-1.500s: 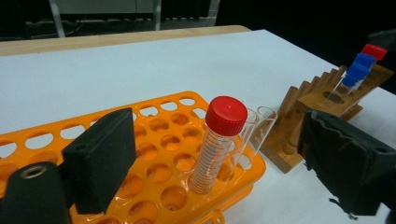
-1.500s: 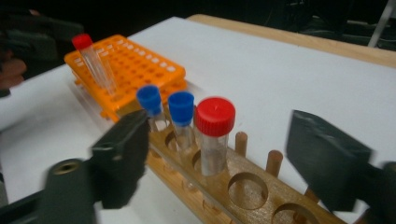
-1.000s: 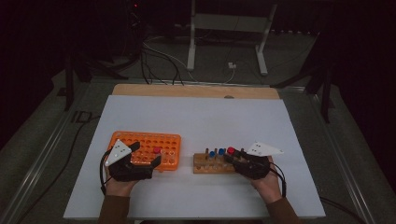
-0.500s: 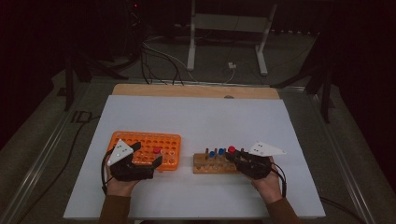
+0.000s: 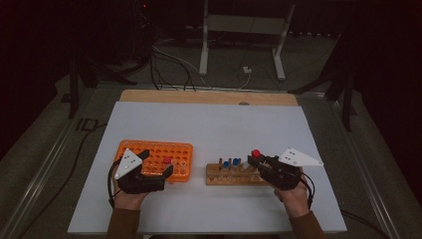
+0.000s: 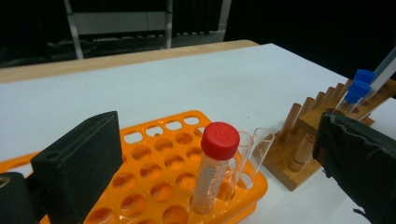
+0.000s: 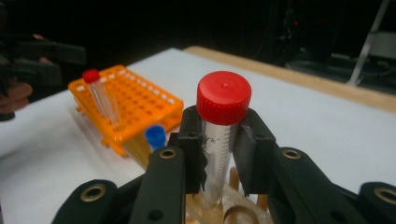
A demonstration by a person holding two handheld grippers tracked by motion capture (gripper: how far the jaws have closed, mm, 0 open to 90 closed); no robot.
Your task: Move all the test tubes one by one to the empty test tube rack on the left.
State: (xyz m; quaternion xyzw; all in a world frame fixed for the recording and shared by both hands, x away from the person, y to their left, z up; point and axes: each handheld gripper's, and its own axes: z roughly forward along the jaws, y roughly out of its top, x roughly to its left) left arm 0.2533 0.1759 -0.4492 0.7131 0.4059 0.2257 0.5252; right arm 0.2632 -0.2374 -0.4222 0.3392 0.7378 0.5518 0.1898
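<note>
While our right gripper is clamped on the red-capped tube just above the wooden rack, we judge a tilt could knock the blue-capped tubes or let the smooth tube slip. Our left gripper, jaws apart, straddles the orange rack, touching it. We read only printed scale marks on the tube; the rest is blurred.
</note>
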